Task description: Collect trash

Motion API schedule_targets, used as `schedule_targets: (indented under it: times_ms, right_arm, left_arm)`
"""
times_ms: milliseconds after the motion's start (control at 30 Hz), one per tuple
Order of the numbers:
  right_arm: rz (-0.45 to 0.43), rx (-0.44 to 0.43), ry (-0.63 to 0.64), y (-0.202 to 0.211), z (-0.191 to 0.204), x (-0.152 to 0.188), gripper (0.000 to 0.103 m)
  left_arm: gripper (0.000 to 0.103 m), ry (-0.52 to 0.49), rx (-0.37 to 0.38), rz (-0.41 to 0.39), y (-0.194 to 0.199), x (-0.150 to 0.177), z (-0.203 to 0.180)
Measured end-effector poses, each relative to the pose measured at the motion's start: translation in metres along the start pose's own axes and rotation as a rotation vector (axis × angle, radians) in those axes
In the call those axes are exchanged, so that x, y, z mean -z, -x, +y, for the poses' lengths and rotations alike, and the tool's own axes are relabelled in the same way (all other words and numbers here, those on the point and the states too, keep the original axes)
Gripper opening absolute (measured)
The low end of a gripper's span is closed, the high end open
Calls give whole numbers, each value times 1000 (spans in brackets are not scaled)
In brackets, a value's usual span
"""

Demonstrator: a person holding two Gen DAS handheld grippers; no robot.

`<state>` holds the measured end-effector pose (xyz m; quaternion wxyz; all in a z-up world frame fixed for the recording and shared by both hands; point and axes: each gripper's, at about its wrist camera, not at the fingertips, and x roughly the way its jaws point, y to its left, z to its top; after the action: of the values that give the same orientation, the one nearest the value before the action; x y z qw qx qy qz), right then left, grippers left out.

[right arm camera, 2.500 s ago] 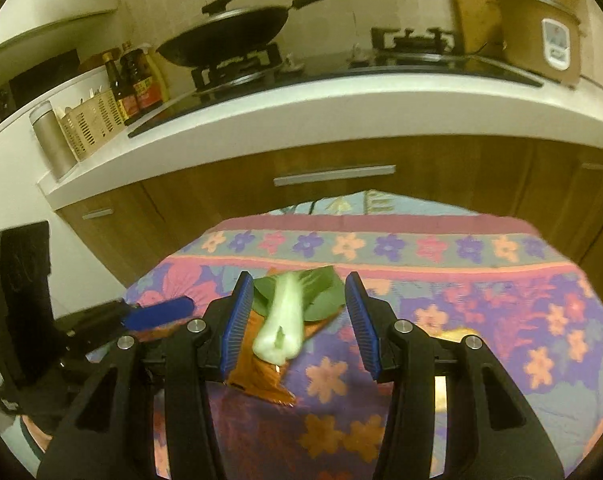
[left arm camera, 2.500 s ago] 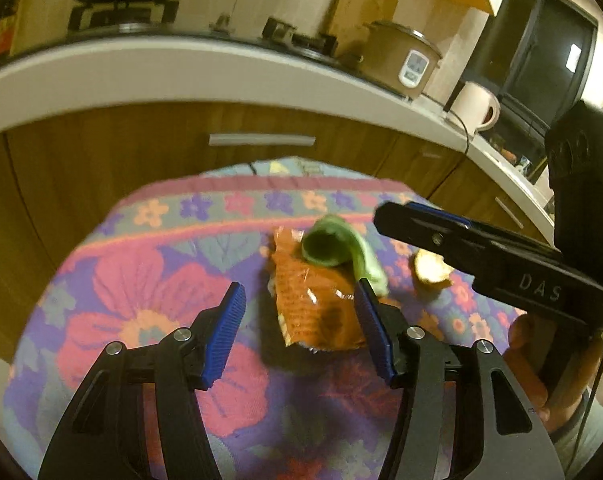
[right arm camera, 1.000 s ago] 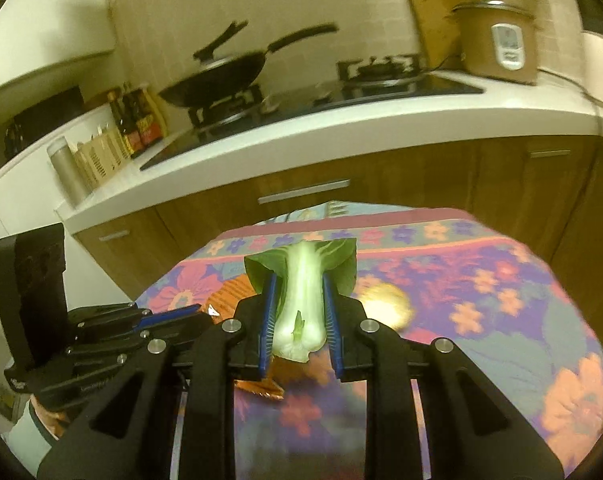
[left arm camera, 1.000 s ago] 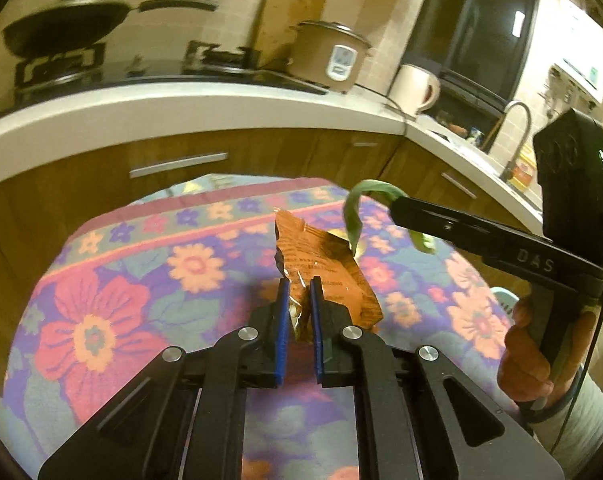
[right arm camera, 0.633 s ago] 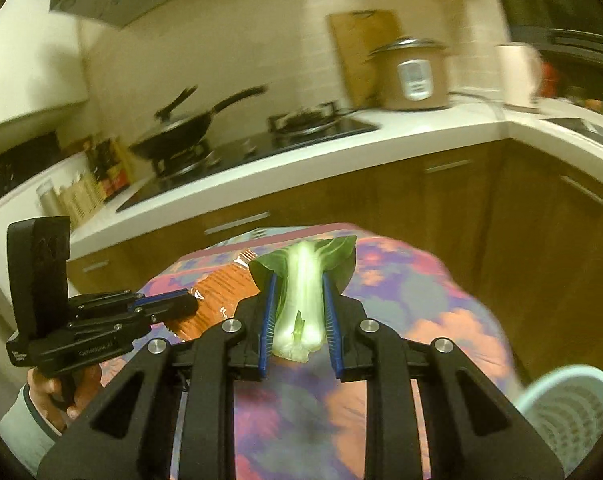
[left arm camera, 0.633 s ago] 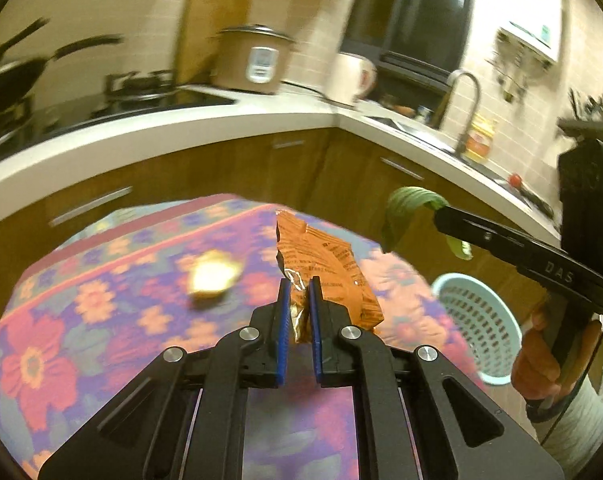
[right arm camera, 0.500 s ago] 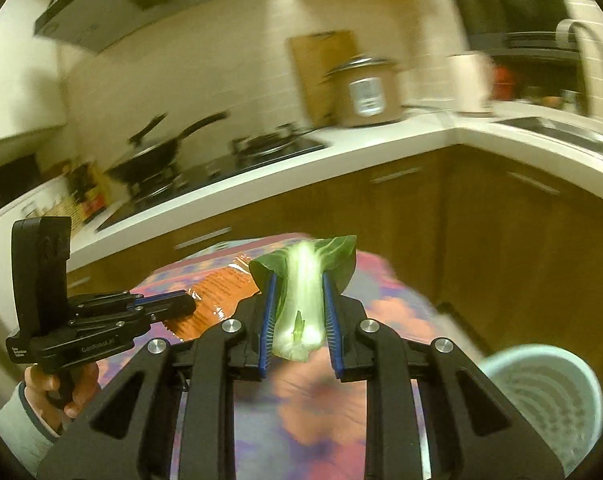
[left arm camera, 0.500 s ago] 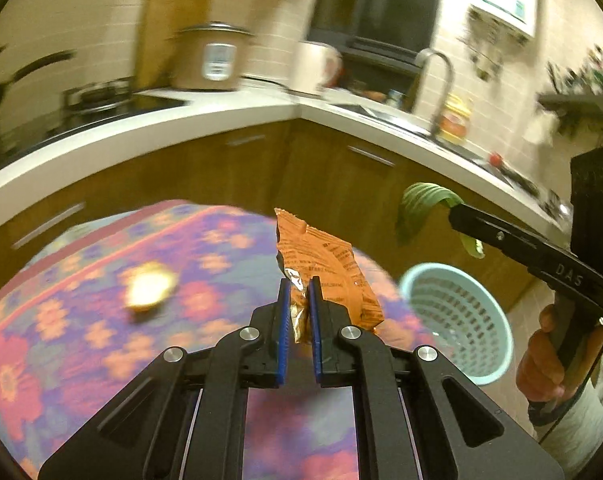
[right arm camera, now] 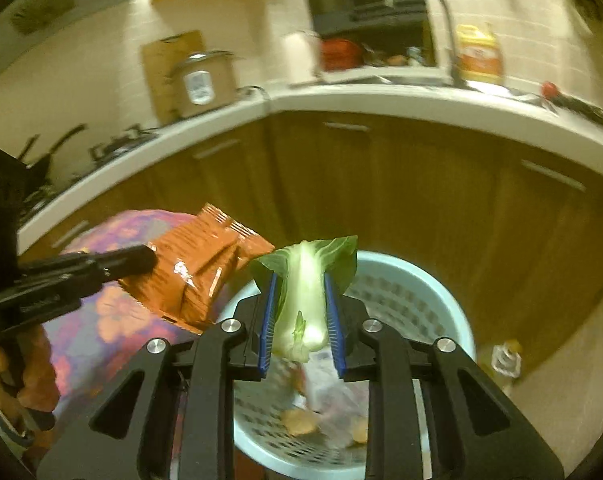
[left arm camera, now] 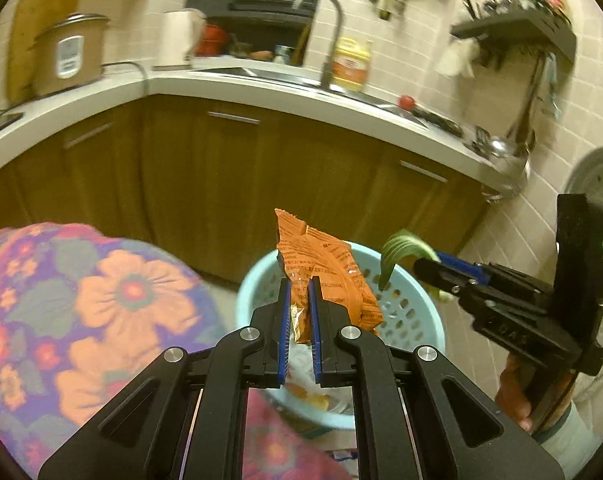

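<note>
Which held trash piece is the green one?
The bok choy leaf, between the right gripper jaws, which are opening over the blue basket. The left gripper holds an orange wrapper.

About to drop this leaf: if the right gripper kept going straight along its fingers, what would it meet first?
Probably the light blue basket: the right gripper, jaws opening around the bok choy leaf, points down into it. Nothing else shows between, though depth is unclear.
</note>
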<state>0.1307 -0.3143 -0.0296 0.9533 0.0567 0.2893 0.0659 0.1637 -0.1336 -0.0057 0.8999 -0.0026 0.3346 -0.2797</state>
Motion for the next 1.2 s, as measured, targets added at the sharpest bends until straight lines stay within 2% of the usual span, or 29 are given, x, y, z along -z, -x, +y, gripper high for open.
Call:
schedule_targets:
  times_ms: [33,133,167,200,333,400,733,800,867,1000,1100,1200]
  right_arm:
    - [14,12,-10,-3,-5,4,25]
    - [42,36,-23,-8,-12,15,35]
    - [44,44,-25,-8,-12,18,45]
    - [40,47,-29,-6,-13,21,48]
    - [26,45,-31,1,-6,21,48]
    - [5,40,-18,10,2,20,48]
    - [-38,40,20,28,45,20,48]
    - [-42,41,29,28,53,20,48]
    - [-52,31,23,31,62,18,48]
    - [-90,64,22,38,73,16,53]
    - [-139,100,21,46,82,17,60]
    - [-168,131,23,49,89,17,63]
  left_arm:
    - [8,-18,-2,0,-3,2,-4]
    - [20,-49,-4,10,-6,6,-6]
    - [28,-54,-11,6,-4,7,-4]
    - [30,-56,-16,0,-3,7,-3]
    - [31,-61,-47,-17,10,10,8]
    - [40,-59,-70,-33,20,12,15]
    - [54,22,-254,-163,80,41,66]
    - [63,37,-298,-205,94,44,73]
    - [67,60,-324,-246,105,46,79]
    - [71,80,-353,-285,110,50,85]
    - [71,85,-355,-279,106,55,87]
    - [71,93,-348,-266,101,58,90]
